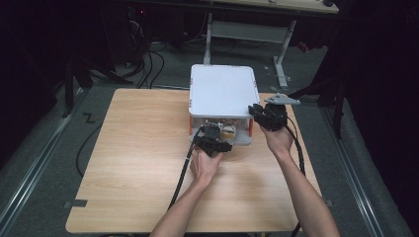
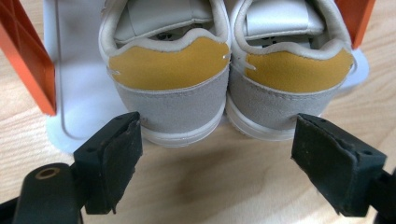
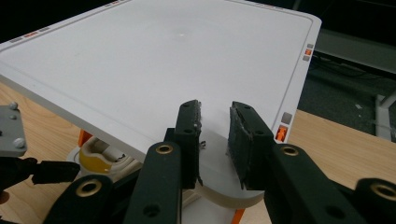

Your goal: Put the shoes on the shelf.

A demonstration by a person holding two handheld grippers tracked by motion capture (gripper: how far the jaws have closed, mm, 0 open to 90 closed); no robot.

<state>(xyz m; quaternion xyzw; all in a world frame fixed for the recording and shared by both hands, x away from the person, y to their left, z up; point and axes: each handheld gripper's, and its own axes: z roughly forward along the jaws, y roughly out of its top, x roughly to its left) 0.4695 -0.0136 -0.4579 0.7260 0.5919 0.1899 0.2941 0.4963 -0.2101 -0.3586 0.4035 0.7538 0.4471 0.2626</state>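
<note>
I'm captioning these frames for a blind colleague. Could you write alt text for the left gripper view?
Two white shoes with yellow heel patches stand heels toward the camera on a white shelf between orange posts. The left gripper has its black jaws open just short of the heels, over a wooden table.

Ahead of the black left tongs (image 2: pixel 212 163) stand two shoes (image 2: pixel 170 88) with mustard-yellow heel patches, grey suede bands beneath, and white collars and soles. Orange posts (image 2: pixel 25 56) flank them on a white base (image 2: pixel 77 98). The rack's shelf (image 3: pixel 154 65) under the black right tongs (image 3: pixel 215 140) is plain white, with small orange and grey marks along its edge. The tabletop (image 1: pixel 143 148) is pale wood grain.
</note>
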